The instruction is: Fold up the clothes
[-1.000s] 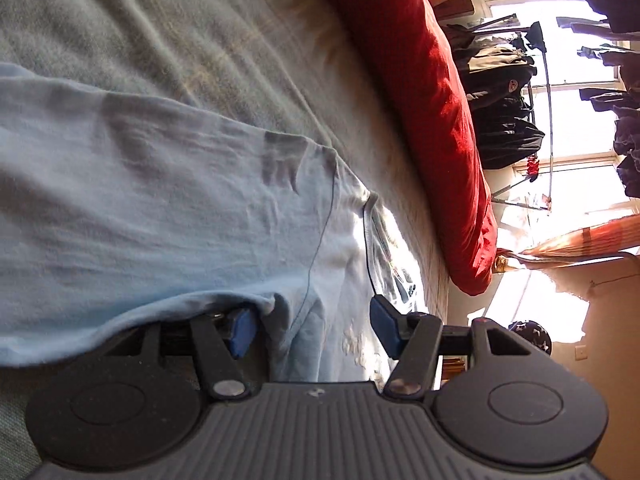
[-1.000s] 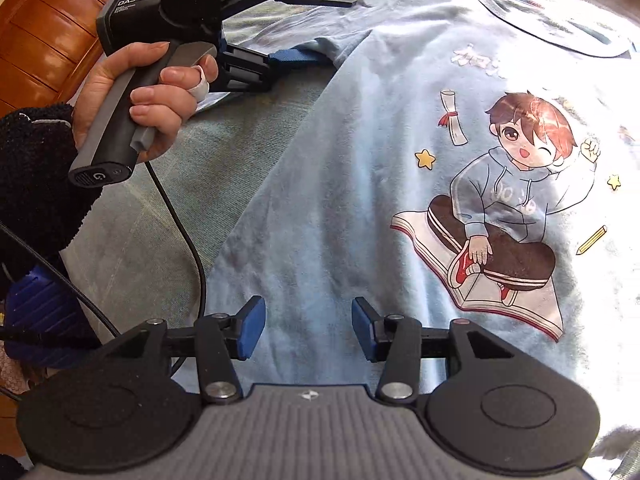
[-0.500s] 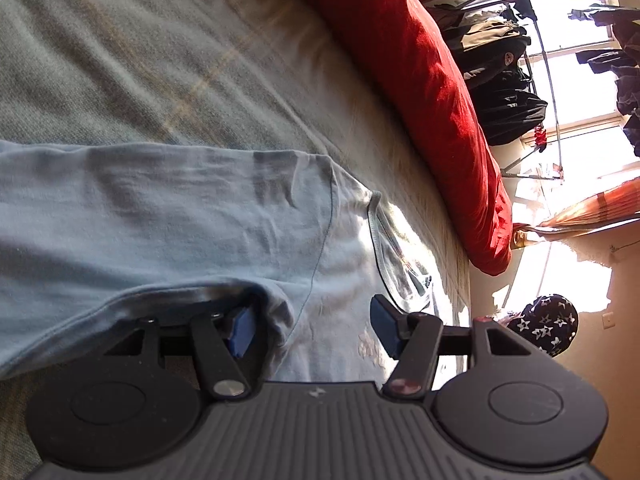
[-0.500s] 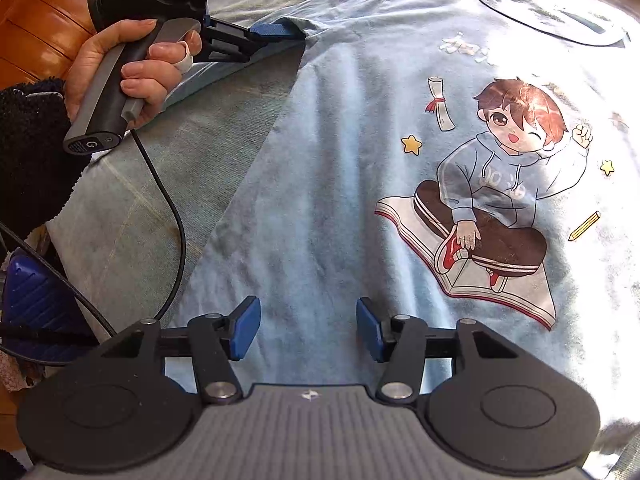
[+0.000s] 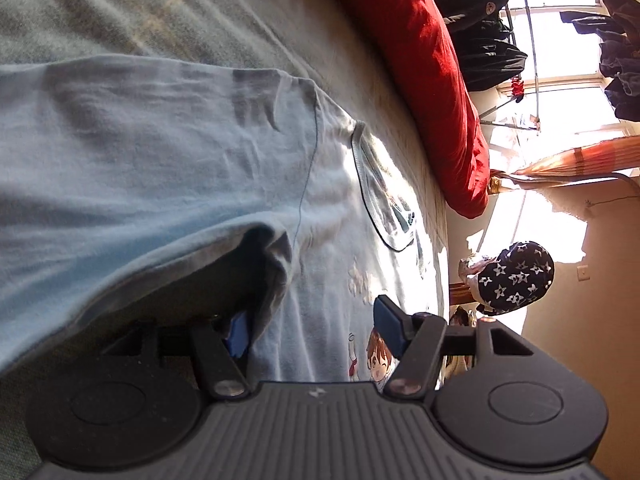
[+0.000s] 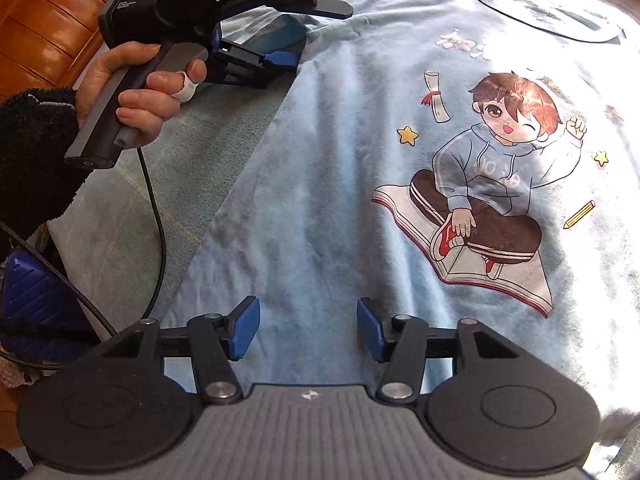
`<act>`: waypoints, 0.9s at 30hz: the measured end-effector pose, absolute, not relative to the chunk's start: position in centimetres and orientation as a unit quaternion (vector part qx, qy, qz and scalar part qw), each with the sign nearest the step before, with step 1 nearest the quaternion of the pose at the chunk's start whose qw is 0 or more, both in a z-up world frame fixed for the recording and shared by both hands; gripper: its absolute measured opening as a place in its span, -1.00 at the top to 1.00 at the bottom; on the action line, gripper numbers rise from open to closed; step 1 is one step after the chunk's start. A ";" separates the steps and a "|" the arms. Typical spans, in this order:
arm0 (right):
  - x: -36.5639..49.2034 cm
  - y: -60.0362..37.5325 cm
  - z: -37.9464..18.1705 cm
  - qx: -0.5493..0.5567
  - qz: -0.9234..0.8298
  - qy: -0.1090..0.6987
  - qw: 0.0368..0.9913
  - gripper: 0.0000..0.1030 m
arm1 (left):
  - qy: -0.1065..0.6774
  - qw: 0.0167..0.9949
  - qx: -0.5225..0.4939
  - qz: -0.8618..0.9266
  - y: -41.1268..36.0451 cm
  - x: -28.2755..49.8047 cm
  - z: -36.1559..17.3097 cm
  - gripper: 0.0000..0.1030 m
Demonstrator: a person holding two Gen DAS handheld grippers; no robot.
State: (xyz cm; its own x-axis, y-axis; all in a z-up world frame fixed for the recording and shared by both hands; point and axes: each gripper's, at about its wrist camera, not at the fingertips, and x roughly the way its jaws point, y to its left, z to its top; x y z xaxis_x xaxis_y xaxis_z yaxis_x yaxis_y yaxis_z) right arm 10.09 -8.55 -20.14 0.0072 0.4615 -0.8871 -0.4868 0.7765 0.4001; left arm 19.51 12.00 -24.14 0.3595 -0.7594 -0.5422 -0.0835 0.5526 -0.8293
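T-shirt point(image 6: 340, 168), pale blue, cartoon print point(image 6: 480, 184) uppermost; it lay spread front-up on the bed point(image 6: 192, 160), collar point(image 6: 540, 12) at the far end near the red pillow point(image 5: 420, 60); one sleeve point(image 5: 140, 152) was raised off the bed at the armpit. Handling, as a judgement: thin knit cotton, light and limp; it would drape and crease rather than hold a line, and would slide little on the bed cover; the printed patch looked likely to be a touch stiffer. Best holds for you: seams and hems, namely the sleeve edge, the shoulder seam and the bottom hem; a pinch in mid-panel would only bunch it.

Left hand-held gripper point(image 5: 312, 328): you held it by its handle in your left hand point(image 6: 136, 92), turned on its side and low over the bed; one finger sat under the sleeve fabric, the other stood clear above the shirt body; the gap was wide, nothing clamped.

Right hand-held gripper point(image 6: 308, 328): it was level, pointing up the shirt from near the bottom hem, hovering over the lower body panel; fingers wide apart, holding nothing.
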 end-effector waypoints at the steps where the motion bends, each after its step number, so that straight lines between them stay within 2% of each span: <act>1: 9.9 -8.4 -20.2 -0.011 0.334 0.620 0.710 -0.15 | 0.510 0.724 -0.398 -0.238 12.1 19.7 -23.5 -0.19; 9: 9.5 -7.8 -19.3 -0.006 0.343 0.607 0.717 -0.17 | 0.490 0.757 -0.378 -0.210 14.7 19.8 -20.6 -0.19; 12: 9.6 -6.7 -18.5 -0.004 0.362 0.588 0.723 -0.16 | 0.506 0.751 -0.367 -0.214 14.5 18.8 -20.5 -0.20; 19: 10.5 -0.5 -18.1 -0.081 0.422 0.523 0.736 -0.09 | 0.526 0.769 -0.288 -0.222 14.6 14.8 -19.5 -0.20; 23: 11.8 1.4 -19.5 -0.095 0.424 0.530 0.728 -0.09 | 0.531 0.763 -0.292 -0.224 15.6 13.2 -19.4 -0.20; 27: 12.1 -0.8 -20.8 -0.102 0.377 0.565 0.727 -0.06 | 0.534 0.756 -0.302 -0.229 15.8 12.3 -19.8 -0.20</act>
State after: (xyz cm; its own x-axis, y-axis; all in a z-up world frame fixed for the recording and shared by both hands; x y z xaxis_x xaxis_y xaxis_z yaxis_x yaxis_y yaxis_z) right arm 12.14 -0.75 -20.85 0.0778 0.4336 -0.8977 -0.6631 0.6949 0.2782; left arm 12.30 15.81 -19.80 0.3252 -0.6680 -0.6693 0.0230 0.7132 -0.7006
